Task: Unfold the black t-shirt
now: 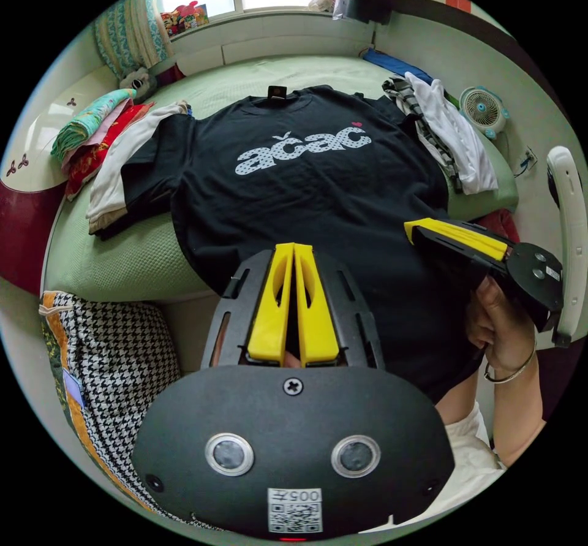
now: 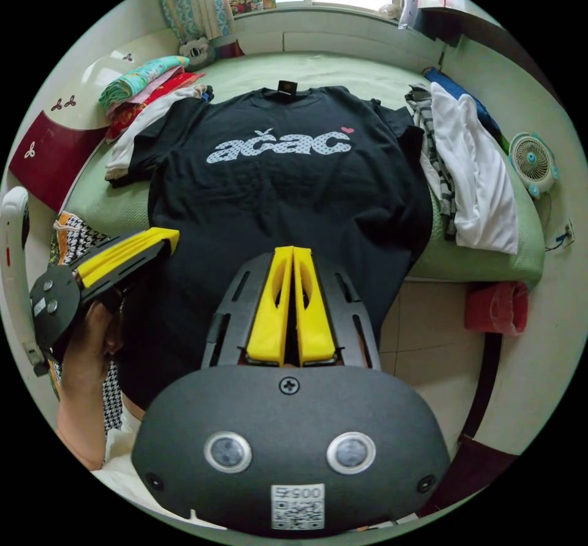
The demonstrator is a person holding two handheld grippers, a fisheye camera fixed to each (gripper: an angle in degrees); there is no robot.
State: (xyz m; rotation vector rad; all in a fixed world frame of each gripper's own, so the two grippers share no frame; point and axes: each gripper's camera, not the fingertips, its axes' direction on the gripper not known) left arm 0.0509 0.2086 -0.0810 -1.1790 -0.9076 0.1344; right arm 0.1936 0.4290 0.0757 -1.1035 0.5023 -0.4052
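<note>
Black cotton t-shirt (image 1: 306,190) with white lettering spread flat on green mattress (image 1: 141,258), hem at 6 o'clock draped past the edge, left gripper (image 1: 294,258) jaws together over hem, right gripper (image 2: 293,261) jaws together, grip on cloth cannot be told.

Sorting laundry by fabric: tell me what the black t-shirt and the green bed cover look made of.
Black t-shirt: looks like matte cotton jersey, soft drape with shallow wrinkles, and a flat pale printed logo. Green bed cover: seems a textured woven or quilted fabric, showing a fine grid-like pattern; exact fibre can't be told.
</note>
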